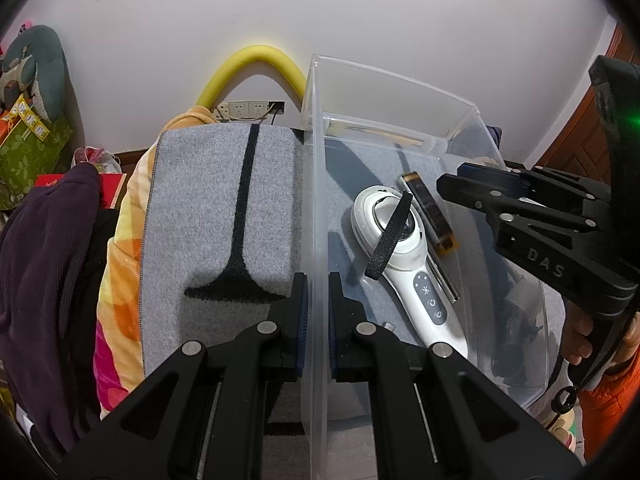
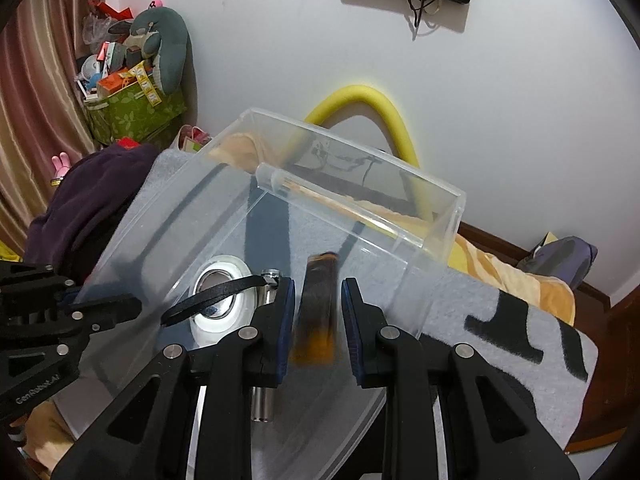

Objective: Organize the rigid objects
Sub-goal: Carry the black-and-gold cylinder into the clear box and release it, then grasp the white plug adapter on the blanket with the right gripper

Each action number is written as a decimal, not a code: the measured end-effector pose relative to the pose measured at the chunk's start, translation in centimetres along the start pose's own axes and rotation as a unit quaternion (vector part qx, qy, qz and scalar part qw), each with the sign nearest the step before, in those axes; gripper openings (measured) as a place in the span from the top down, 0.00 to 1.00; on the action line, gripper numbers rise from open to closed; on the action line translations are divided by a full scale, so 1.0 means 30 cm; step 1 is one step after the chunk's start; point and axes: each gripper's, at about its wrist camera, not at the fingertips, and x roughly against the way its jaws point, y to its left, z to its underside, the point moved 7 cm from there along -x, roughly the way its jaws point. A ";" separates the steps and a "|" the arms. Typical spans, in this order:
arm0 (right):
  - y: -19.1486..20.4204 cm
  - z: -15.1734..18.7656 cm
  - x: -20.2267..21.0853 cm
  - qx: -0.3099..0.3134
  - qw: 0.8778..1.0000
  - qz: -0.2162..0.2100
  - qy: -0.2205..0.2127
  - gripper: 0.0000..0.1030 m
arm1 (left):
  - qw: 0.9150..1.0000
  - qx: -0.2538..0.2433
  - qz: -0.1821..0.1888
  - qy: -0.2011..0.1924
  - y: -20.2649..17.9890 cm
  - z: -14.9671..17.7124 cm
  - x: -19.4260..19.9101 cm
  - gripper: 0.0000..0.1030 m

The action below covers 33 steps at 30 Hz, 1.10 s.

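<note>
A clear plastic bin [image 1: 400, 92] stands on a grey blanket. My left gripper [image 1: 316, 280] is shut on the bin's left wall, one pad on each side of it. In the right wrist view the left gripper [image 2: 120, 302] shows at that same wall. Inside lie a white handheld device with a black strap [image 1: 400, 248] [image 2: 220, 300], a metal rod [image 2: 264, 400] and a dark amber-ended bar [image 1: 430, 208]. My right gripper [image 1: 450, 178] [image 2: 318, 312] hangs over the bin, its jaws a narrow gap apart. The bar [image 2: 316, 304] shows blurred beyond that gap, clear of both pads.
A clear tube of wooden sticks [image 1: 380, 134] lies along the bin's far wall, and dark items [image 1: 516, 320] sit at its near right. The grey blanket [image 1: 208, 208] spreads left of the bin. A purple garment [image 1: 44, 260] lies further left. A yellow foam tube [image 1: 256, 60] arches against the wall.
</note>
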 end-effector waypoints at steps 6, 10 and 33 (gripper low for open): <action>-0.011 -0.003 0.083 -0.013 0.999 -0.017 -0.025 0.75 | 1.000 0.000 0.000 0.000 0.000 0.000 0.000 0.94; -0.034 -0.009 0.165 -0.016 0.999 -0.014 -0.050 0.73 | 1.000 0.000 0.000 0.000 0.001 0.000 0.000 0.94; -0.134 0.324 0.262 -0.034 0.999 -0.010 -0.022 0.58 | 1.000 -0.004 -0.006 0.000 -0.003 0.002 0.005 0.94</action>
